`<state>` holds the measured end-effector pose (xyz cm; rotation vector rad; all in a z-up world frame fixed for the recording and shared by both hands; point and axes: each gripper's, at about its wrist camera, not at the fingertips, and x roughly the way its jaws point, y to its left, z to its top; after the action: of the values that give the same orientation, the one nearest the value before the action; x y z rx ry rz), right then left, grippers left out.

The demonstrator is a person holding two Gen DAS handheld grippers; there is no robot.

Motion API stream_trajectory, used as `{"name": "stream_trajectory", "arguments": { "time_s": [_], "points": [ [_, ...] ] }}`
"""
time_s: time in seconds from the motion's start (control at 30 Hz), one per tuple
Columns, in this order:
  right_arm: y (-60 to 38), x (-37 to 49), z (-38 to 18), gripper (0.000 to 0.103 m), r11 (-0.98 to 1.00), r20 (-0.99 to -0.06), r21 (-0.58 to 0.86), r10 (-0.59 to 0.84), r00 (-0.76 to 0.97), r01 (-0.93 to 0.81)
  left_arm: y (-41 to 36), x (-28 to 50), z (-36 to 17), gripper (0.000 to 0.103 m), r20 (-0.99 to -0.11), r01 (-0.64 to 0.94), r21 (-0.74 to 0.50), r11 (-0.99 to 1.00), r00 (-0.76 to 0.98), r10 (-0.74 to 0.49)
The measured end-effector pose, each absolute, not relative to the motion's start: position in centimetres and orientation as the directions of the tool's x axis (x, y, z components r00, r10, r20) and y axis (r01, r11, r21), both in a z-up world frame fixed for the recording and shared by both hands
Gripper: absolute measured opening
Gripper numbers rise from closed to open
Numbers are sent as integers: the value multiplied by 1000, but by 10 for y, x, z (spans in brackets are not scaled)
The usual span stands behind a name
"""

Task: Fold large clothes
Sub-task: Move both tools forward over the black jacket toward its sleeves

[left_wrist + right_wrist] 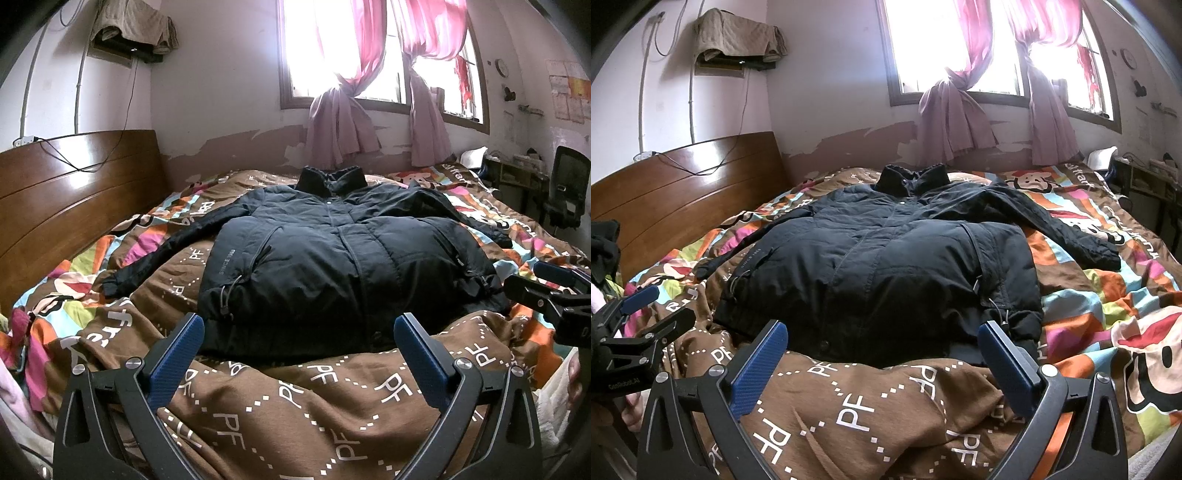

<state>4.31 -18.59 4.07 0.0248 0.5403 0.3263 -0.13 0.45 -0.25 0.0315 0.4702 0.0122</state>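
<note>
A large black padded jacket (332, 251) (882, 266) lies flat, front up, on the bed, collar toward the window and both sleeves spread out to the sides. Its hem faces me. My left gripper (299, 325) stands open just short of the hem, nothing between its blue pads. In the right wrist view my right gripper (882, 332) is open too, its pads at the hem's edge, the right pad near the jacket's right corner. Each gripper shows in the other's view: the right one (546, 291) at the right edge, the left one (646, 310) at the left edge.
The bed carries a brown and multicoloured patterned quilt (332, 398) (1108, 288). A wooden headboard (66, 206) (683, 192) rises on the left. Pink curtains (340, 125) hang at the far wall. A dark chair (569, 184) and a cluttered desk stand at the far right.
</note>
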Motion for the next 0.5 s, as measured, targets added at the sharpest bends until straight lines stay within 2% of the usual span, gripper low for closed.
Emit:
{"name": "stream_trajectory", "arguments": {
  "time_s": [0.23,0.5],
  "points": [
    [-187,45,36,103,950,-511,111,307,803,-293,7,7,-8,101,-480,-7,47,999,877,28],
    [-188,59,35,103,962,-586,107,266,765,-253,7,32,-16,101,-581,10,47,999,813,19]
  ]
}}
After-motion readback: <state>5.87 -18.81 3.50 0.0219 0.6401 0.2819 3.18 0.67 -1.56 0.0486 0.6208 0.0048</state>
